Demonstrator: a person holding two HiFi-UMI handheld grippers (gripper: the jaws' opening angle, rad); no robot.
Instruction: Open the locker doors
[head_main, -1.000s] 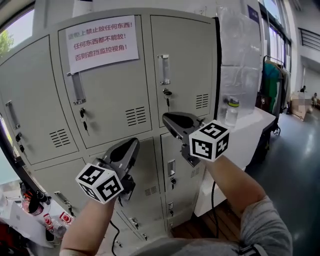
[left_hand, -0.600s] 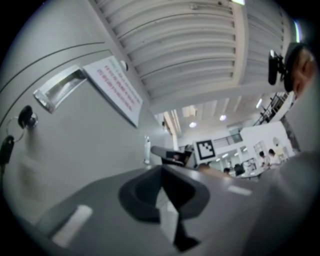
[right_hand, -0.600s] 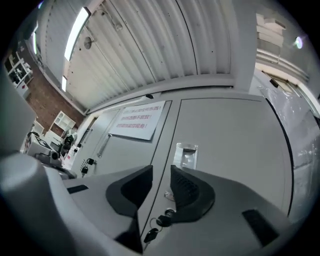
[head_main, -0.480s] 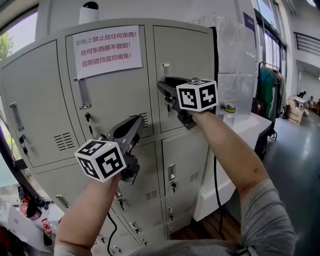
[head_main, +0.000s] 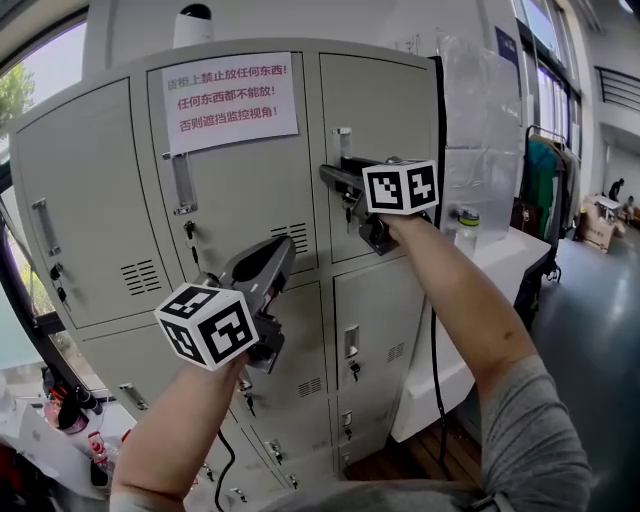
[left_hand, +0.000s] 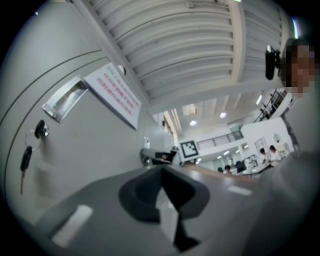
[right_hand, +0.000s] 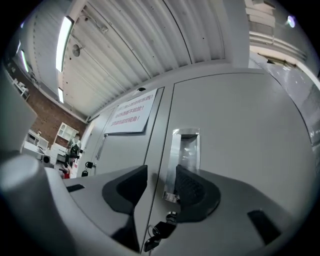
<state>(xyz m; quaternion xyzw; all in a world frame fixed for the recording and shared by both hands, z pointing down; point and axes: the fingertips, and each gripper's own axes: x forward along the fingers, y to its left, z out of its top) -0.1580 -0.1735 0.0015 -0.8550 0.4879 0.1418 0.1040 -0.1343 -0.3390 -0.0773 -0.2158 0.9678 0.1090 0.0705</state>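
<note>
The grey lockers (head_main: 250, 210) fill the head view, all doors closed. My right gripper (head_main: 335, 176) is raised to the top right door (head_main: 385, 120), its tips at the lower end of that door's recessed metal handle (head_main: 343, 150). In the right gripper view its jaws (right_hand: 162, 182) stand open and have just been opening; the handle (right_hand: 184, 150) rises just ahead of the right jaw, with nothing pressed between the pads. A key (right_hand: 159, 231) hangs below. My left gripper (head_main: 278, 250) hovers before the middle door, shut and empty (left_hand: 161, 172).
A paper sign (head_main: 232, 95) is taped on the middle top door, whose handle (left_hand: 65, 100) and key (left_hand: 40, 131) show in the left gripper view. A white counter (head_main: 510, 255) with a bottle (head_main: 466, 222) stands right of the lockers. More locker doors (head_main: 375, 320) lie below.
Both grippers have risen. The right one climbed from in front of the lower right door up to the top right door's handle; the left one rose a little before the middle door.
</note>
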